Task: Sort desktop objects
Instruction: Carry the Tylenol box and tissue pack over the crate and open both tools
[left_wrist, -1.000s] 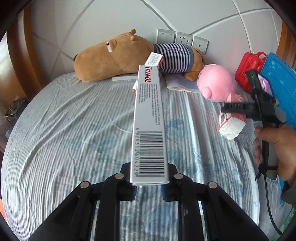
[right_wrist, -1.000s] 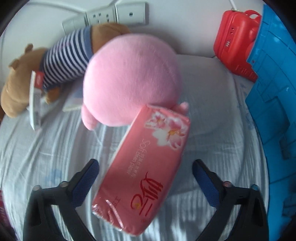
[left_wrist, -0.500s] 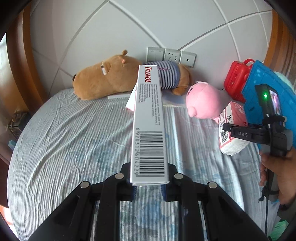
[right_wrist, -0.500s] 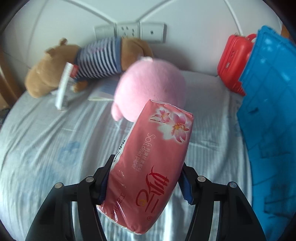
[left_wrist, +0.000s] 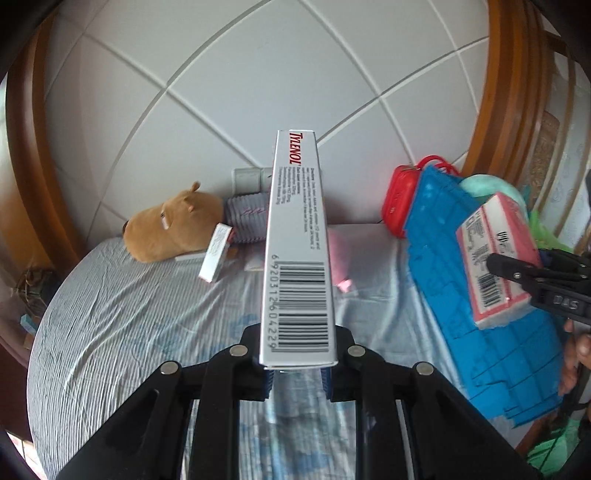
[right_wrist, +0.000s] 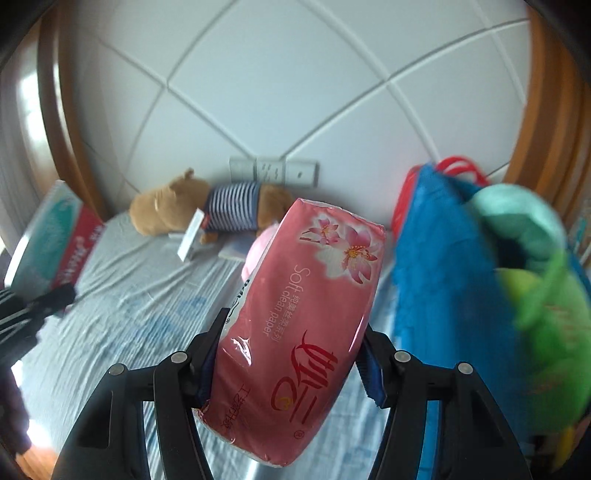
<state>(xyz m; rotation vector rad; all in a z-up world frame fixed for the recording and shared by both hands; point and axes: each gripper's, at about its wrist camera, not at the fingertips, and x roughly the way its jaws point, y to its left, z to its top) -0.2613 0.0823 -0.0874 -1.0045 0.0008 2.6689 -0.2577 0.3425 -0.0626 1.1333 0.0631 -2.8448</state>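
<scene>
Left tool (left_wrist: 297, 373) clamps Tylenol box (left_wrist: 297, 258); right tool (right_wrist: 288, 363) clamps tissue pack (right_wrist: 299, 325).

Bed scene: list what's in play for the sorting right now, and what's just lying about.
In play:
- Tylenol box, clamped in left gripper
- pink tissue pack, clamped in right gripper

Lying about:
- brown plush
- small white box
- red case
- blue basket

The near bedsheet (left_wrist: 122, 332) lies bare. Along the headboard, a plush bear (left_wrist: 177, 225), small box (left_wrist: 216, 253) and pink plush (right_wrist: 258, 251) crowd it; a blue bin (left_wrist: 480, 332) blocks the right.
</scene>
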